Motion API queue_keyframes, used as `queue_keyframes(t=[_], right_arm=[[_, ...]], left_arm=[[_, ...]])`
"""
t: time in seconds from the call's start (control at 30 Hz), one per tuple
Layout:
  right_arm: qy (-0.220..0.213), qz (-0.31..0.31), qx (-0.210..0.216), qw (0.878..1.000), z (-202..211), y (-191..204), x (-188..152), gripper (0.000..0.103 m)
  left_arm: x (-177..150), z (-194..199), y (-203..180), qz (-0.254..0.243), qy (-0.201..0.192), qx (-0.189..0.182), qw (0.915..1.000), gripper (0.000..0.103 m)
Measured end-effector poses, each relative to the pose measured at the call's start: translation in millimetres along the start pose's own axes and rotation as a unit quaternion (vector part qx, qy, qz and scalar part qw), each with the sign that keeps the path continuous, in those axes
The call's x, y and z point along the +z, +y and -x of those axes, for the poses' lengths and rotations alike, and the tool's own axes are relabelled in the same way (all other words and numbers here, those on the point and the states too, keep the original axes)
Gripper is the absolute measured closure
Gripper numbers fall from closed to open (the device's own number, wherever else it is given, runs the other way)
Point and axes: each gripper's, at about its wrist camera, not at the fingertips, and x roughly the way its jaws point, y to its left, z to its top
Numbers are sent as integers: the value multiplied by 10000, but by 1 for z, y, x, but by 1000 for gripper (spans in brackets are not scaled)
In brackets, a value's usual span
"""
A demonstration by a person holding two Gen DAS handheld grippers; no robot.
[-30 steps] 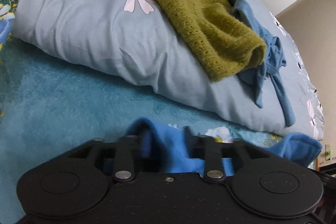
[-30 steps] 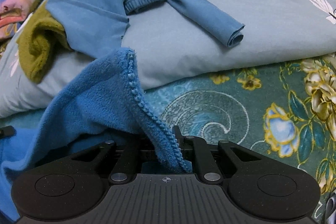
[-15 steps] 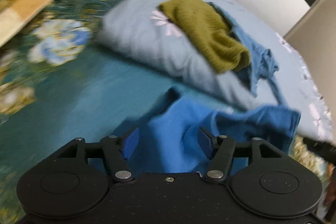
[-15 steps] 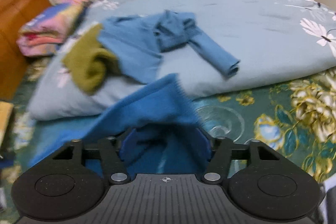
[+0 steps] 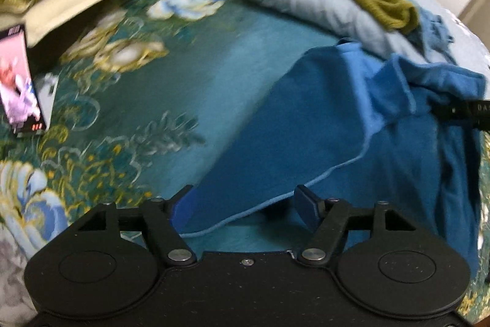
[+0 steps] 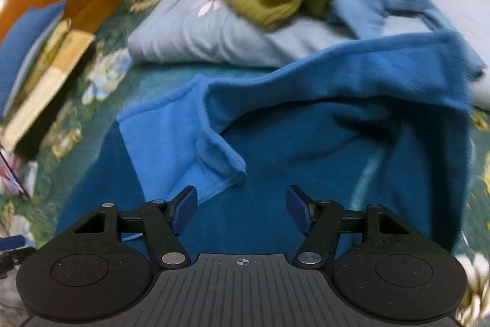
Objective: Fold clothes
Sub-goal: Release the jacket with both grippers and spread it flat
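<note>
the blue fleece garment (image 6: 306,118) lies rumpled on the bed (image 5: 214,88), spread just ahead of both sets of fingers. the left gripper (image 5: 245,209) is opening, gripping nothing; the right gripper (image 6: 242,209) stands open, empty, above the fleece.

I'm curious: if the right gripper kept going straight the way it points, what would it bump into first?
Probably the blue fleece. The right gripper is open, nothing between its fingers, and the fleece fills the view just ahead. How far off it lies is hard to tell.
</note>
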Motion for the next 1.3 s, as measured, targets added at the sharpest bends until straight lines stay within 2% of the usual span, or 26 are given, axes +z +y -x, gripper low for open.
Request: queue_keyframes(t=[0.17, 0.3, 0.33, 0.4, 0.43, 0.47, 0.53, 0.63, 0.7, 0.83, 0.97, 1.13, 1.3], right_arm=[[232, 211, -65, 9995, -43, 14, 30, 42], [515, 240, 86, 9983, -66, 22, 36, 43], [610, 267, 176, 9976, -70, 23, 36, 47], [757, 340, 212, 9963, -72, 26, 35, 62], [807, 343, 231, 9959, -71, 25, 36, 82], [858, 326, 260, 9954, -70, 25, 37, 92], [897, 330, 248, 9951, -64, 23, 40, 97], [726, 377, 177, 9965, -49, 21, 57, 99], [449, 489, -29, 9978, -36, 20, 77, 99], [-168, 685, -821, 9941, -14, -6, 127, 99], [-254, 928, -1793, 9791, -23, -33, 164, 99], [-32, 637, -1956, 9786, -48, -50, 167, 99], [-132, 589, -1910, 9797, -51, -44, 155, 96]], left_arm=[[6, -16, 32, 315, 83, 66, 9994, 35], [7, -23, 43, 578, 158, 129, 9981, 35], [8, -24, 46, 624, 168, 133, 9978, 35], [12, -27, 53, 689, 193, 135, 9973, 35], [14, -28, 56, 704, 205, 143, 9972, 35], [16, -29, 58, 714, 208, 148, 9971, 35], [19, -30, 61, 758, 211, 137, 9968, 35], [23, -29, 67, 827, 202, 126, 9963, 35], [25, -29, 69, 884, 194, 77, 9959, 35], [28, -30, 73, 1017, 193, -71, 9946, 34], [27, -34, 66, 1046, 224, -252, 9939, 34], [23, -40, 52, 1077, 349, -592, 9918, 34], [18, -49, 31, 771, 534, -889, 9916, 34]])
